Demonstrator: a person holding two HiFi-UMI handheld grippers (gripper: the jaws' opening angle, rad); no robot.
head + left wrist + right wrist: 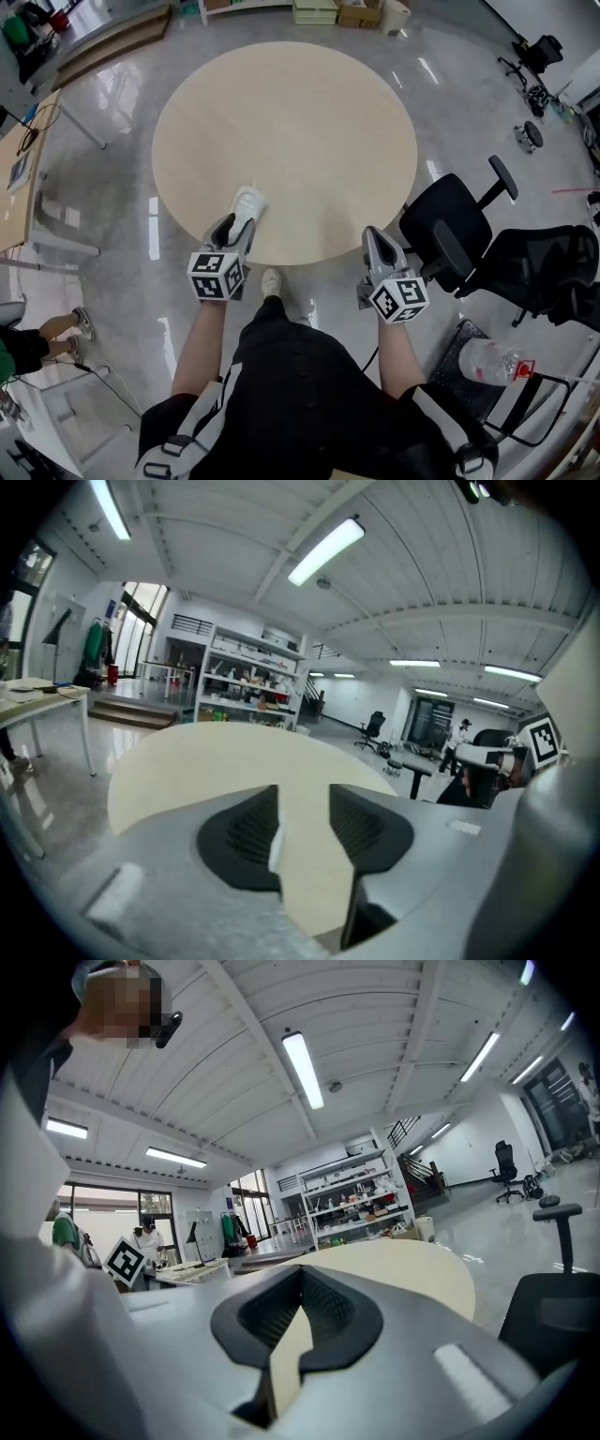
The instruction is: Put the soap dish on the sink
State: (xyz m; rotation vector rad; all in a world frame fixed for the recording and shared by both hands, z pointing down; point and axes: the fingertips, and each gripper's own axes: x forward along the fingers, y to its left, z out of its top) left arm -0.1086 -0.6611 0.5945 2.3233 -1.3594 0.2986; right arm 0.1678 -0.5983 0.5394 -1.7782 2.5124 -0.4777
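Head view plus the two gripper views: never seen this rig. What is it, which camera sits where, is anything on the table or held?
There is no robot here. A person stands at a round table with a hand-held two-jaw gripper in each hand. The head view looks steeply down from a camera on the person's head and shows the left gripper and the right gripper. The other two cameras ride on the grippers and look along their jaws. The left gripper's jaws stand apart, with bare tabletop showing between them. The right gripper's jaws meet at the tips and hold nothing. The table looks bare except for a small white thing at the left gripper's tip; I can't tell what it is.
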